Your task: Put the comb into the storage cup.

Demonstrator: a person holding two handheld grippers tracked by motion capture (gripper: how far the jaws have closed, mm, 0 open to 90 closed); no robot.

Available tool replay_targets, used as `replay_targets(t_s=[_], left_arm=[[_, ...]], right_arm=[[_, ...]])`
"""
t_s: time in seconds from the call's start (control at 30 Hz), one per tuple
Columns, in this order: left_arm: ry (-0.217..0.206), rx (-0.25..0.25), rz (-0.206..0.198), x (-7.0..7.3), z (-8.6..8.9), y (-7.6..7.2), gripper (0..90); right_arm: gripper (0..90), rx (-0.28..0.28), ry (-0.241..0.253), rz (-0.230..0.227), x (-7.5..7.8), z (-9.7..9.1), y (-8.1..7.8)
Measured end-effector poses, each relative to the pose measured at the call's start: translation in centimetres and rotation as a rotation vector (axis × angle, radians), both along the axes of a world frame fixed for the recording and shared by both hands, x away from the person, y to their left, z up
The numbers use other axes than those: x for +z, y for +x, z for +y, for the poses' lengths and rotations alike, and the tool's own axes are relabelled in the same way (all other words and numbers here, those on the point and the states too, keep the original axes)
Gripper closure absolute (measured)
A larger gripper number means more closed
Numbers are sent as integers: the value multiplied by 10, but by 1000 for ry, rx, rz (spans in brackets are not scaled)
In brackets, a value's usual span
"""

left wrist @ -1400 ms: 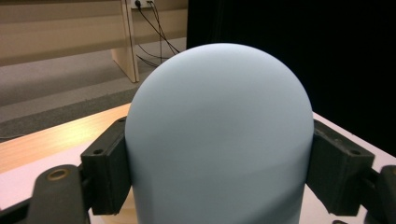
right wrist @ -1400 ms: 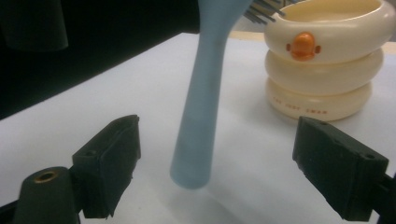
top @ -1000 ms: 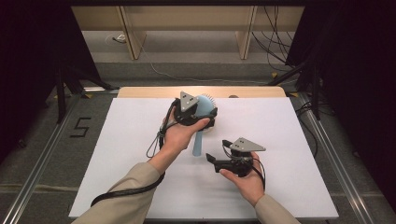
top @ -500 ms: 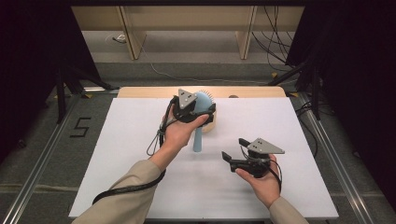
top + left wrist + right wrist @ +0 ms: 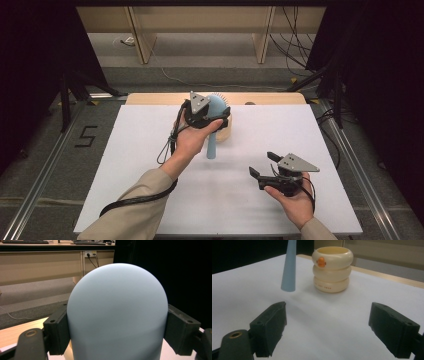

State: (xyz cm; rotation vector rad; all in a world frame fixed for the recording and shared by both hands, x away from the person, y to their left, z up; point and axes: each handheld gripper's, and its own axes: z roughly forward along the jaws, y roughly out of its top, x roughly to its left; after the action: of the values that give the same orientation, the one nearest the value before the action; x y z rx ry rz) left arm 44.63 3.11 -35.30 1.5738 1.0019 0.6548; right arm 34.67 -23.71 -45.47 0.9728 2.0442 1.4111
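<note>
White paper covers the surface [image 5: 150, 165], a pale wooden edge showing along its far side; behind it grey floor and cables. At the upper middle of the high view the left gripper [image 5: 207, 116] has its fingers [image 5: 56, 332] closed on the rounded head of a pale blue, smooth plastic hairbrush [image 5: 212, 142], the tapered handle hanging down toward the lower frame and clear of the paper. Just behind it stands a cream, glossy holder shaped like three stacked rings [image 5: 332, 268], with a small orange mark near its rim; the mouth looks open. The right gripper [image 5: 265, 165], lower right, holds nothing, its fingers [image 5: 270, 327] spread wide. The step in hand seems to be carrying the brush to the holder; next the handle tip needs lining up over the mouth, then lowering straight.
</note>
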Motion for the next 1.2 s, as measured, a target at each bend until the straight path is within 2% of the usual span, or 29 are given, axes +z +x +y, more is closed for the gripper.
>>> replay_targets(t_s=[0.43, 1.2], left_arm=[[-15, 9, -16, 10, 2, 7, 196], [-32, 16, -48, 27, 3, 12, 196]], right_arm=[[158, -17, 6, -12, 1, -13, -10], [158, -28, 7, -9, 0, -18, -13]])
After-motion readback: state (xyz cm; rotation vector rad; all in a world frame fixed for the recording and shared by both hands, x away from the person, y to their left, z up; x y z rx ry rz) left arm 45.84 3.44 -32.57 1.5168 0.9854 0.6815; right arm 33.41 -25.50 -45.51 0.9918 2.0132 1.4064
